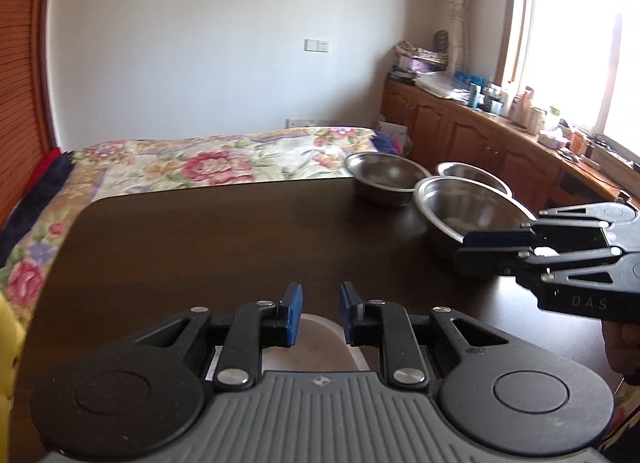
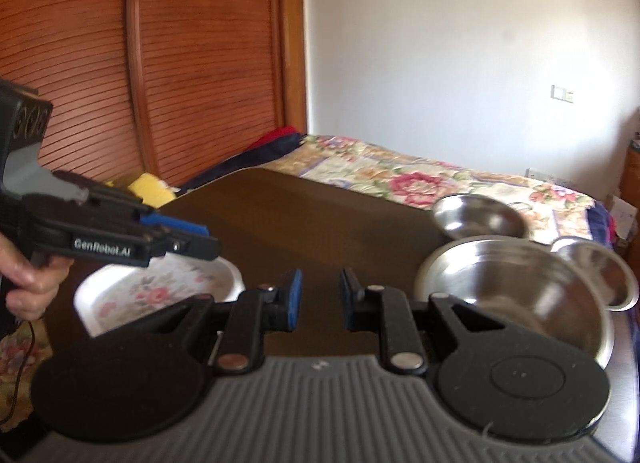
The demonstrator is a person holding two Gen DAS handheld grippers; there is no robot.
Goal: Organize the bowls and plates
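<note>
Left gripper (image 1: 320,313), fingers narrowly parted and empty, hovers over the floral plate (image 2: 160,291) while the right gripper (image 2: 320,299), likewise empty, faces the steel bowls (image 2: 512,283), probably sorting by type.

Dark brown desk (image 1: 200,247); 3 silvery steel bowls (image 2: 516,283); white plate (image 2: 160,291) with pink flowers under the black, blue-padded left tongs (image 2: 192,241); floral bedspread (image 1: 180,167).

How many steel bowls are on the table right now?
3: nearest bowl by the right gripper, far bowl at the table's bed edge, third bowl at the right edge.
</note>
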